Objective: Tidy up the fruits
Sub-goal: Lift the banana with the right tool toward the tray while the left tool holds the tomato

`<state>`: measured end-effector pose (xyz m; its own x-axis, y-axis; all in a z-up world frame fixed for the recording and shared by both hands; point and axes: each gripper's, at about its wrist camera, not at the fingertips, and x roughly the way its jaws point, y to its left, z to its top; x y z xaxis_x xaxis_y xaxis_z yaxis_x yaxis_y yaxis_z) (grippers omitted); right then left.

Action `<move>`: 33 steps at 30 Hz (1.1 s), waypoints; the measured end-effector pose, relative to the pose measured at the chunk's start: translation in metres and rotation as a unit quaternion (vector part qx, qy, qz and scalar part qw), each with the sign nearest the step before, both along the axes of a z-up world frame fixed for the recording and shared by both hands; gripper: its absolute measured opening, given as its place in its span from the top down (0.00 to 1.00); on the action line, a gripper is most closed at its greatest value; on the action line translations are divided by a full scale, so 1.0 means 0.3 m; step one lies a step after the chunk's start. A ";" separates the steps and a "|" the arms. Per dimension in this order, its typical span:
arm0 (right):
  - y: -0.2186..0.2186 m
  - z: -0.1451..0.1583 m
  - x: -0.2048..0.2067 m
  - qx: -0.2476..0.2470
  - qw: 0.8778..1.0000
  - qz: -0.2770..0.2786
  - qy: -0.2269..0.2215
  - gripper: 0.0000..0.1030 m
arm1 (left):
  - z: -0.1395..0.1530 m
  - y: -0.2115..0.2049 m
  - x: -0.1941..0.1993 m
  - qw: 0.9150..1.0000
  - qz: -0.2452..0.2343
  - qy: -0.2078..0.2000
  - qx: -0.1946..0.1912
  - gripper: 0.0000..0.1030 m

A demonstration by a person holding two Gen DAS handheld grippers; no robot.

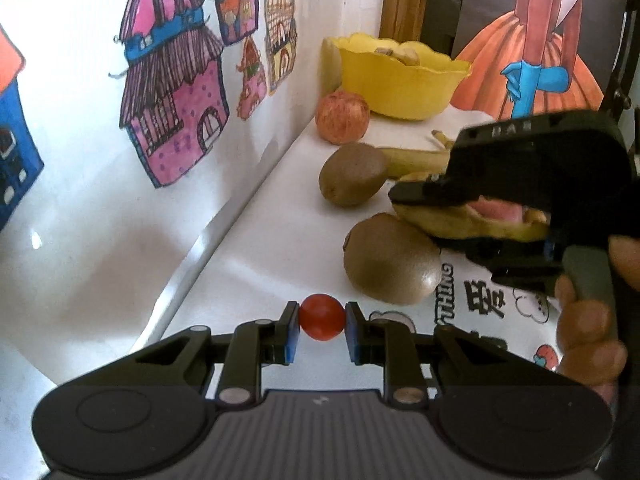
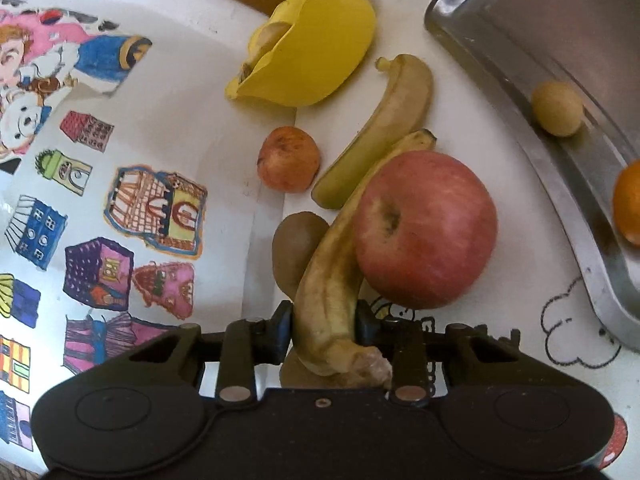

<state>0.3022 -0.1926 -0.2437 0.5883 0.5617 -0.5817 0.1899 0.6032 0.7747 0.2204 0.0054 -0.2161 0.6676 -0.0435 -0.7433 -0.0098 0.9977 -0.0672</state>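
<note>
My left gripper (image 1: 322,330) is shut on a small red cherry tomato (image 1: 322,322), held just above the white table. My right gripper (image 2: 322,330) is shut on a brown-spotted banana (image 2: 334,292); in the left wrist view it (image 1: 472,216) holds that banana (image 1: 460,222) above the table at the right. Two kiwis (image 1: 390,258) (image 1: 354,174), a small apple (image 1: 342,118) and a second banana (image 1: 416,158) lie on the table. A large red apple (image 2: 426,228) lies beside the held banana. The yellow bowl (image 1: 400,80) stands at the back.
A steel tray (image 2: 568,172) at the right holds a small yellow fruit (image 2: 557,109) and an orange (image 2: 628,208). A white wall with house drawings (image 1: 172,100) runs along the left. A cartoon-printed mat (image 1: 492,300) covers the near table.
</note>
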 end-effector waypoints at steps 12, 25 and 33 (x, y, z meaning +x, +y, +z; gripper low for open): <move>-0.001 0.068 -0.067 -0.107 0.987 0.081 -0.089 0.68 | 0.048 -0.014 -0.012 1.000 0.005 -0.022 0.006 0.75; -0.045 -0.011 -0.038 -0.017 0.999 0.017 -0.037 0.65 | 0.047 -0.021 -0.013 1.000 0.020 -0.023 -0.004 0.75; -0.042 0.011 -0.060 -0.038 0.997 0.033 -0.057 0.67 | 0.068 -0.024 -0.019 0.999 0.030 -0.032 -0.009 0.75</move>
